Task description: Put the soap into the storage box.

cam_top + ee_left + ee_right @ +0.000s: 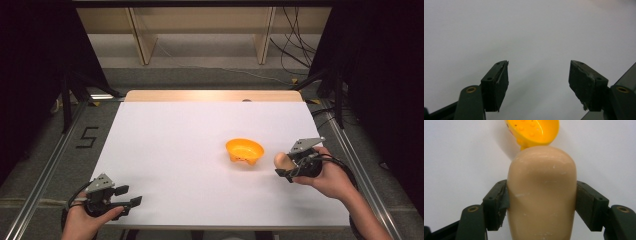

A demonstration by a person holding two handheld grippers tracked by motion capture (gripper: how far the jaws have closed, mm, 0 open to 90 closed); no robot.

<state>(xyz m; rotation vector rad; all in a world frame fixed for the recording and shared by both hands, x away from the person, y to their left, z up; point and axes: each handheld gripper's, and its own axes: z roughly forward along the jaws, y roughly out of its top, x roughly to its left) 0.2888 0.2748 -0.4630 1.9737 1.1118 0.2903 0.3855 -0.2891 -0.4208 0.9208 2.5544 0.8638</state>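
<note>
Over on the left, the left gripper point(131, 196) sat low at the near corner of the white bench point(175, 160), held in the person's left hand point(82, 222). Its jaws stood released and wide apart, and the left gripper view showed bare white surface between them. Nothing was touching either pad.

Moving across to the middle, a yellow bowl point(244, 151) rested upright on the bench, right of centre.

And on the right, the right gripper point(284, 167) hovered just beside that bowl, carried by the right hand point(330, 175). Its jaws were clenched on a beige egg-shaped piece point(542, 192), one pad pressed on each flank. The piece sat squarely between the jaws, its rounded end poking out well beyond their tips. In the right gripper view that rounded end pointed toward the bowl point(534, 132), overlapping its near rim. From the high view, the piece point(281, 160) was near the bowl but apart from it.
</note>
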